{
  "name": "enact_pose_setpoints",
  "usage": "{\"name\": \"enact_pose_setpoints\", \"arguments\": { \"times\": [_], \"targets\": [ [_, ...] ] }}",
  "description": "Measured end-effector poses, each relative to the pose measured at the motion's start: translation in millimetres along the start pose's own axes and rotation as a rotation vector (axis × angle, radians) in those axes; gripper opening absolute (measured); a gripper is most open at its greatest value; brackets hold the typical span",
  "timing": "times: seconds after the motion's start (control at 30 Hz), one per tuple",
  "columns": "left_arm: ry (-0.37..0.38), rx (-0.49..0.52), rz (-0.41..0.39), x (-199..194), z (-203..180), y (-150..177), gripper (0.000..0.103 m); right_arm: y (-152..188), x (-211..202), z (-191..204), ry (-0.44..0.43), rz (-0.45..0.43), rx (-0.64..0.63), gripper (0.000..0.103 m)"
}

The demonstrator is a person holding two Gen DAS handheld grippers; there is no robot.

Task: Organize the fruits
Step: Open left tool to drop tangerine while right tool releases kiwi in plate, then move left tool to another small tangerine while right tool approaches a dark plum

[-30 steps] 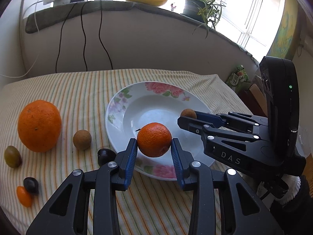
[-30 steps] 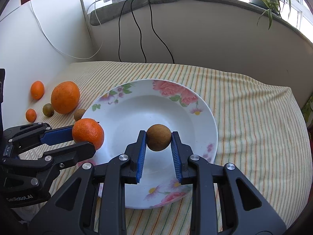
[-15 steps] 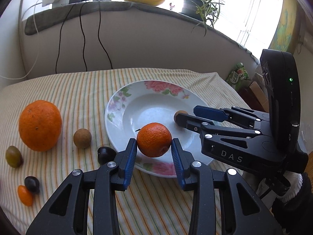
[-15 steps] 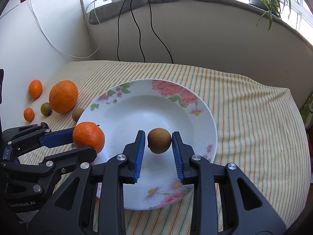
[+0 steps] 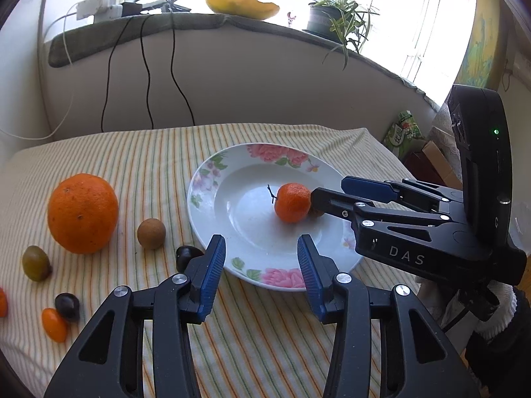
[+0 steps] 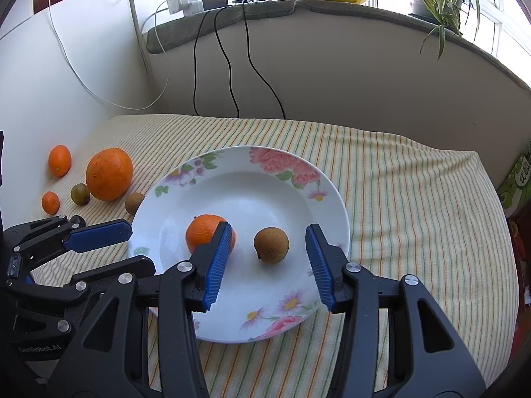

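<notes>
A white floral plate lies on the striped cloth. In it sit a small mandarin and a brown round fruit, mostly hidden behind the mandarin in the left wrist view. My left gripper is open and empty at the plate's near rim. My right gripper is open and empty, its fingers either side of the brown fruit without touching it. It also shows in the left wrist view.
Left of the plate lie a large orange, a brown fruit, an olive-green fruit, dark fruits and small orange ones. A wall with hanging cables stands behind the table.
Both grippers opened and drew back. The mandarin left my left gripper and the brown fruit left my right gripper; both now rest in the plate.
</notes>
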State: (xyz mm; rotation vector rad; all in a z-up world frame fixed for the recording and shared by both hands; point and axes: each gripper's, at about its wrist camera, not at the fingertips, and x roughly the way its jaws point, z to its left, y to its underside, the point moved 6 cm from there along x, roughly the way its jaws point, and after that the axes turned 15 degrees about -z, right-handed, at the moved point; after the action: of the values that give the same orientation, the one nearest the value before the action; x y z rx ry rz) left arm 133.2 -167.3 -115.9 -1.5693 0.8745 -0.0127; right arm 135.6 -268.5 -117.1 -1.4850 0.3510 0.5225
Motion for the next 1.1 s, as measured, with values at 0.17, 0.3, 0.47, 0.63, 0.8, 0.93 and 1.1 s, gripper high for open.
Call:
{"name": "enact_pose_setpoints", "arguments": {
  "times": [0.17,0.3,0.47,0.63,0.8,0.93,1.1],
  "targets": [
    [-0.012,-0.022,-0.012,-11.4,6.5,0.9,0.044,-1.2,-8.4,6.6,-0.006,-0.010,-0.006,0.049],
    [-0.026,-0.039,-0.029,-23.8,13.9,1.7,0.044,-2.8,-14.7,16.3,-0.019,-0.020,-0.011,0.049],
    [-0.063,-0.053,-0.053,-41.8,27.2,2.6,0.044,-4.9,-22.5,32.5,-0.047,-0.028,-0.026,0.049],
    [-0.126,-0.085,-0.070,-66.8,55.3,9.9,0.044,-6.5,-29.0,52.3,-0.092,-0.031,-0.039,0.049],
    [-0.199,-0.117,-0.072,-90.9,87.1,20.5,0.044,-6.9,-30.2,75.5,-0.147,-0.028,-0.061,0.049],
    [-0.249,-0.149,-0.066,-104.4,110.1,30.5,0.044,-4.5,-26.0,97.3,-0.198,-0.013,-0.077,0.049],
    [-0.284,-0.180,-0.056,-109.5,131.2,40.5,0.042,-0.3,-17.9,126.8,-0.275,0.014,-0.090,0.049]
  ]
}}
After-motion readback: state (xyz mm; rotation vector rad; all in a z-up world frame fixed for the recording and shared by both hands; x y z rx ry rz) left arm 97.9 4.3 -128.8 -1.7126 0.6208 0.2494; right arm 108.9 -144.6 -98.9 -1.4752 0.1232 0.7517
